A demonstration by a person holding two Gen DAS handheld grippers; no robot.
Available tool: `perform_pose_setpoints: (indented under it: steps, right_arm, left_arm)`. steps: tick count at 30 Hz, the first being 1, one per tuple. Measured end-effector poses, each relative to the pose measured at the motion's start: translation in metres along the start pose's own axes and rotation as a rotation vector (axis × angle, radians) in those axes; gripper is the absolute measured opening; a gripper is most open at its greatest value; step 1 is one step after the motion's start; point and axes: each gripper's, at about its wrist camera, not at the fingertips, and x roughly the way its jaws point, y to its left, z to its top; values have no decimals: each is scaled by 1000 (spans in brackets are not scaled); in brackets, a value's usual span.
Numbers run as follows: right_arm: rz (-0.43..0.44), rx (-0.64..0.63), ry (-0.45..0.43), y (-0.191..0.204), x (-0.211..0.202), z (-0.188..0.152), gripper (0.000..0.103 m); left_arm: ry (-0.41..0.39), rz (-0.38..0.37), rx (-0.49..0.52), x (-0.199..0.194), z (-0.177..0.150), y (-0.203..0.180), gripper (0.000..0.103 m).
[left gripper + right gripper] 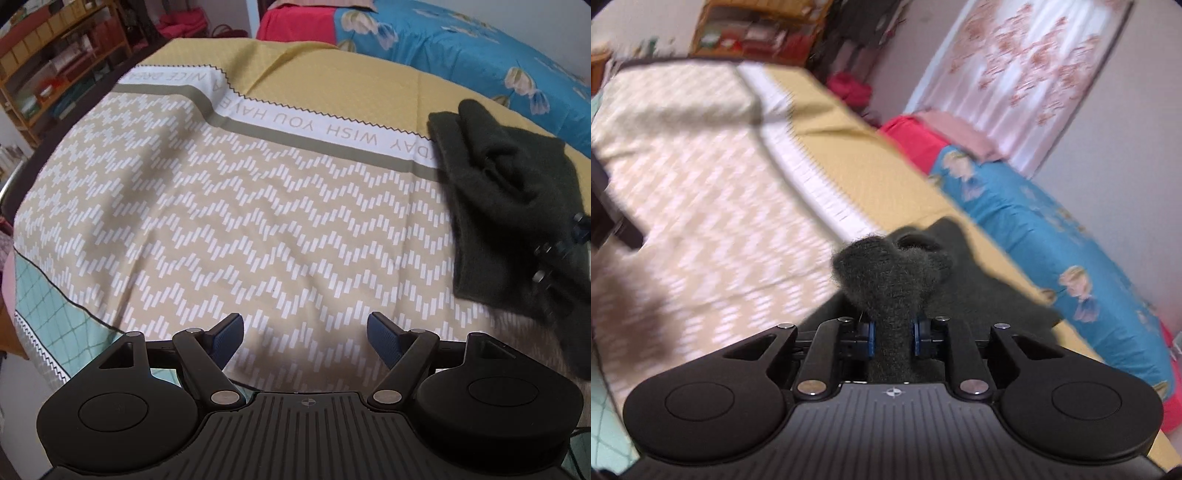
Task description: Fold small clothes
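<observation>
A small dark green fleece garment [506, 206] hangs bunched above the bed at the right of the left wrist view. My right gripper [893, 338] is shut on a bunched fold of this garment [890, 291], and the rest of it trails down toward the yellow part of the bed. Part of the right gripper shows behind the cloth in the left wrist view [561, 251]. My left gripper [306, 332] is open and empty, held low over the beige zigzag sheet [240, 221], left of the garment and apart from it.
The bed carries a beige zigzag sheet with a white lettered band [295, 122] and a yellow part [332, 74]. A blue flowered quilt [480, 48] and a red pillow [295, 22] lie at the far side. Wooden shelves [48, 62] stand at the left.
</observation>
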Motion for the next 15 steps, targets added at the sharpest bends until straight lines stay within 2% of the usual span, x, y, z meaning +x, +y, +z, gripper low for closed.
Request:
perform_pose_setpoints:
  steps: [2,4,6,10,13,15]
  right_arm:
    - [-1,-106,34,26,13,-13,22]
    - [-30,-166,30,39,18,-21,25]
    - [-33,-165,23,38,16,-21,26]
    - [-36,-181,9,38,14,-23,30]
    - [-39,-189,3,38,11,-26,32]
    - [-34,-180,-1,38,7,-28,35]
  left_arm:
    - [-3,1,13,1,9,-5,103]
    - [-14,-8,41,1,23,-14,103]
    - [-27,-22,75,1,42,-28,103]
    - [-44,-98,136,11,90,-72,103]
    - [-25,-178,151,31,122,-110,103]
    - [-8,-186,172,50,134,-132,103]
